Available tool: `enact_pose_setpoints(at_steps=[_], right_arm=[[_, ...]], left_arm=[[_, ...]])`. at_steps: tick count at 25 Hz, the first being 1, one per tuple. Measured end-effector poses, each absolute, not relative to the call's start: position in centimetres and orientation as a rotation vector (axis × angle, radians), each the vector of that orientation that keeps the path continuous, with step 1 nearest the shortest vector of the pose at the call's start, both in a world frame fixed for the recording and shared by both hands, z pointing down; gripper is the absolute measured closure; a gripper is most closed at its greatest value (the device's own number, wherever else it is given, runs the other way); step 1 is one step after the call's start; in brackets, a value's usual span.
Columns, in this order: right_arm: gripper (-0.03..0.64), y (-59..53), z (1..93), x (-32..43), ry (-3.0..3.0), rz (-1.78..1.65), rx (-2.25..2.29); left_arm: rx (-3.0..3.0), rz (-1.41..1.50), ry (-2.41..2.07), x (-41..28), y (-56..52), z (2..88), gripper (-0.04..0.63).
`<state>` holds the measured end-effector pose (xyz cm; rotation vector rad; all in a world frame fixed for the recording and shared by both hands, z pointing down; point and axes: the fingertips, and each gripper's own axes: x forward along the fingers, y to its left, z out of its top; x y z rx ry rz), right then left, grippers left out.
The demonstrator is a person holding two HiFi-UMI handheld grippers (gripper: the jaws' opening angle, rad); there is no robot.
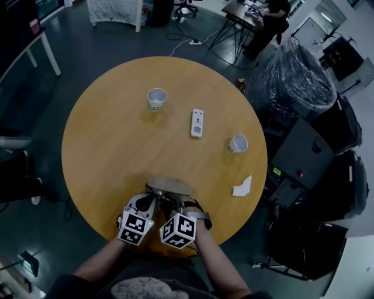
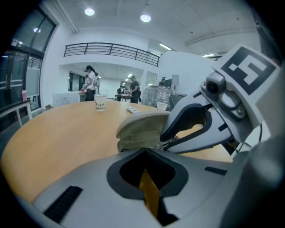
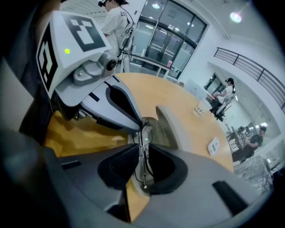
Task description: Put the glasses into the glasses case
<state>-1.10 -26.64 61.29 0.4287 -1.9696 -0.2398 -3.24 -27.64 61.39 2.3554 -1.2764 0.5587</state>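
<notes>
A beige glasses case [image 1: 170, 187] lies open near the front edge of the round wooden table [image 1: 105, 146], its lid [image 2: 144, 122] raised. My right gripper [image 3: 141, 169] is shut on thin wire-framed glasses [image 3: 143, 138], holding them over the case's open tray [image 3: 156, 133]. The left gripper [image 1: 153, 201] sits close beside it on the left, its tip at the case's near rim. Its jaws [image 2: 144, 178] look shut, with only a sliver of table showing between them. In the head view the two marker cubes hide the glasses.
Two paper cups [image 1: 156, 98] [image 1: 238, 142], a white remote [image 1: 197, 122] and a crumpled tissue [image 1: 242, 187] lie farther out on the table. Black wrapped equipment [image 1: 304, 82] stands to the right of the table. A person [image 1: 270, 14] sits at a desk behind it.
</notes>
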Motion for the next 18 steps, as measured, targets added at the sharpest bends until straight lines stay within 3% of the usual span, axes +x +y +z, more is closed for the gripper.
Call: enact_pose_setpoints(at_steps=[18], right_arm=[[0.565,-21.2,54.5,3.1,-2.135,-0.24,0.677]], left_arm=[[2.35,0.423,-1.443,-3.5,-22.7,55.8,0.589]])
